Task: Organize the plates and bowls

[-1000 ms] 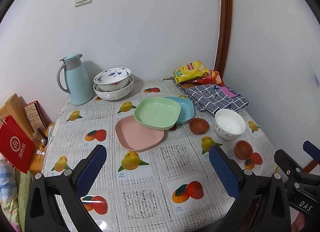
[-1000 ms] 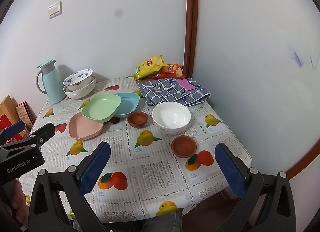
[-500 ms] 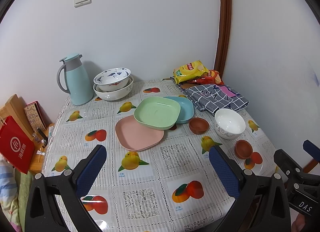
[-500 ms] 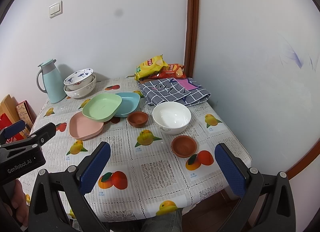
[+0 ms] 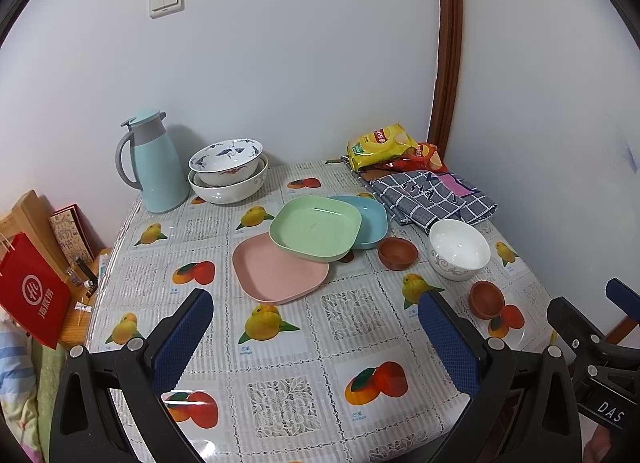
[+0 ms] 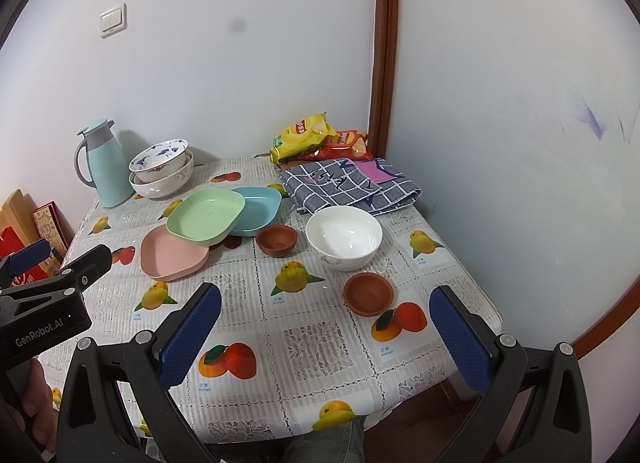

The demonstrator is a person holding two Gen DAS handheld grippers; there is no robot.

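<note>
A green plate [image 5: 315, 228] rests tilted over a pink plate [image 5: 280, 269] and a blue plate [image 5: 370, 219] at mid table. Two small brown bowls [image 5: 397, 253] [image 5: 486, 299] and a white bowl [image 5: 459, 249] sit to their right. Two patterned bowls [image 5: 228, 169] are stacked at the back. My left gripper [image 5: 316, 337] is open and empty, above the near part of the table. My right gripper [image 6: 326, 333] is open and empty, above the near right part, close to a brown bowl [image 6: 369, 294]. The plates also show in the right wrist view [image 6: 205, 216].
A light blue thermos jug [image 5: 154, 163] stands at back left. Snack bags [image 5: 382, 143] and a folded checked cloth [image 5: 432, 195] lie at back right by the wall. A red bag [image 5: 34, 295] and boxes stand left of the table edge.
Almost nothing: both views have shifted very slightly. No object has moved and both grippers have stayed open.
</note>
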